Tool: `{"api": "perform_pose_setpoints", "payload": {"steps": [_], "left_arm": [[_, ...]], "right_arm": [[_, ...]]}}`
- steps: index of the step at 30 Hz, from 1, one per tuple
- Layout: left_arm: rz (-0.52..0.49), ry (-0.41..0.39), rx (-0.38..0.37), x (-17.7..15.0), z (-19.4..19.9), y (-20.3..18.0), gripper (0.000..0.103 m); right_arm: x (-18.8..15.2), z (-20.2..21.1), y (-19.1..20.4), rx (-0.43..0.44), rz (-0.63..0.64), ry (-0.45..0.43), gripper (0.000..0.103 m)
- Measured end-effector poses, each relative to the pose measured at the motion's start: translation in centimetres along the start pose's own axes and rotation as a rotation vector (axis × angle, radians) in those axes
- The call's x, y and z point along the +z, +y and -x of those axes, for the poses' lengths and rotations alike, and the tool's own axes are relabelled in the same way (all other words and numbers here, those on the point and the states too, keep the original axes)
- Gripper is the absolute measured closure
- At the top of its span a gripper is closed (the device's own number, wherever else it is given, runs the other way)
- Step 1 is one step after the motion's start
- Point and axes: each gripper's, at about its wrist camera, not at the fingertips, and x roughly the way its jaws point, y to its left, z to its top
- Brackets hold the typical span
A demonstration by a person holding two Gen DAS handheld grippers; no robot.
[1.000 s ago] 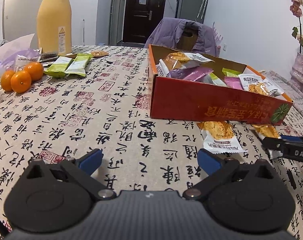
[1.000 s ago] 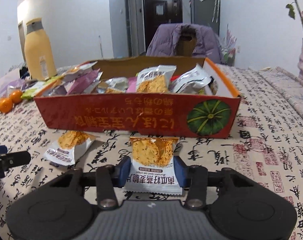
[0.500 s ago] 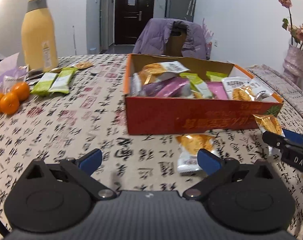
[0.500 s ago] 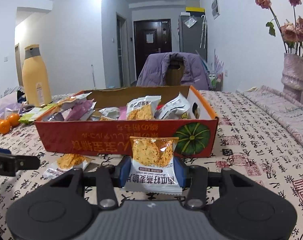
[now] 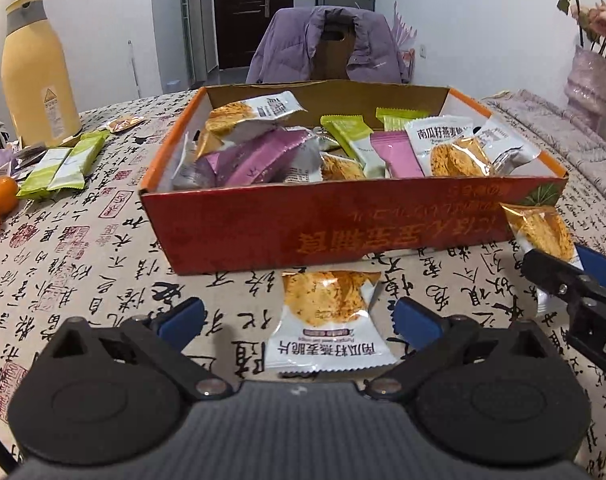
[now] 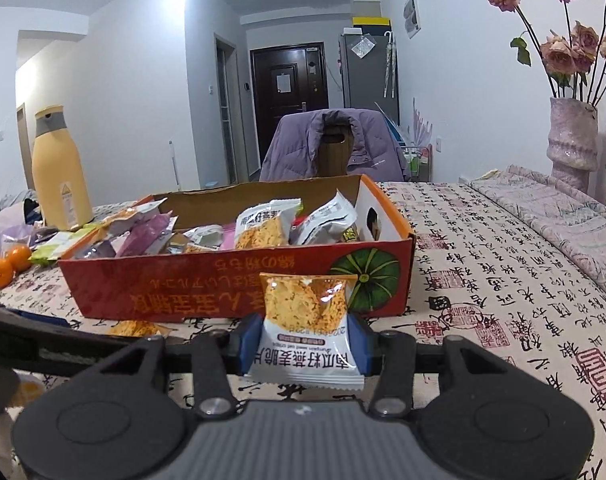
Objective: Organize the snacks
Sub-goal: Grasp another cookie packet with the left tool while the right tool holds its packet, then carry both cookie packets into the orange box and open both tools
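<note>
Right claw (image 6: 305,344) clenched on a cracker packet (image 6: 308,320), left claw (image 5: 299,316) released, loose packet (image 5: 327,320) flat on tabletop (image 5: 83,256) between its fingers, before the red box (image 5: 343,220)

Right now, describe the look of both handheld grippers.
The left gripper has a ribbed dark-grey body, two black round-lobed housings, black linkage arms with silver pivot pins, and blue finger pads. The right gripper looks the same; white letters mark its side.
</note>
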Motion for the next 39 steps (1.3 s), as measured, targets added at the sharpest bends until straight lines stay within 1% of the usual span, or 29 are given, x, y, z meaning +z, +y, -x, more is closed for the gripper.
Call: {"api": "perform_pose_setpoints", "payload": {"steps": [4,6,7,8,9,11,12,14,18,23,27,34,39], "left_arm": [[0.000,0.009,0.003,0.0,-0.3,-0.3,0.000],[0.002,0.014,0.007,0.0,-0.3,-0.4,0.002],[0.002,0.018,0.007,0.0,-0.3,-0.5,0.006],[0.004,0.022,0.006,0.0,-0.4,-0.6,0.011],[0.006,0.029,0.006,0.0,-0.4,-0.6,0.015],[0.009,0.045,-0.002,0.1,-0.6,-0.7,0.030],[0.011,0.050,-0.007,0.0,-0.7,-0.8,0.031],[0.005,0.042,-0.002,-0.1,-0.6,-1.0,0.045],[0.002,0.035,-0.013,-0.1,-0.2,-1.0,0.046],[0.001,0.006,-0.013,-0.3,0.7,-0.9,0.050],[-0.019,-0.030,-0.002,-0.2,1.9,-1.0,0.050],[-0.007,-0.104,-0.028,0.6,4.2,-0.4,0.051],[0.008,-0.156,-0.050,1.7,5.8,-0.1,0.051]], "right_arm": [[0.0,0.0,0.0,0.005,-0.002,-0.001,0.057],[0.0,0.0,0.0,0.008,-0.001,-0.001,0.057],[0.0,0.0,0.0,0.009,0.000,-0.001,0.057],[0.0,0.0,0.0,0.011,0.001,0.000,0.057],[0.0,0.0,0.1,0.012,0.002,0.000,0.057],[0.0,0.0,0.0,0.013,0.003,0.000,0.057],[0.0,0.0,0.0,0.014,0.003,0.000,0.057],[-0.1,0.0,0.1,0.015,0.005,0.001,0.057],[-0.1,-0.1,0.4,0.020,0.014,0.002,0.057],[-0.2,0.1,0.5,0.026,0.023,-0.004,0.057],[-0.1,0.3,0.6,0.035,0.029,-0.013,0.057],[0.6,1.6,0.9,0.045,0.034,-0.072,0.057],[1.8,2.3,0.8,0.047,0.035,-0.094,0.057]]}}
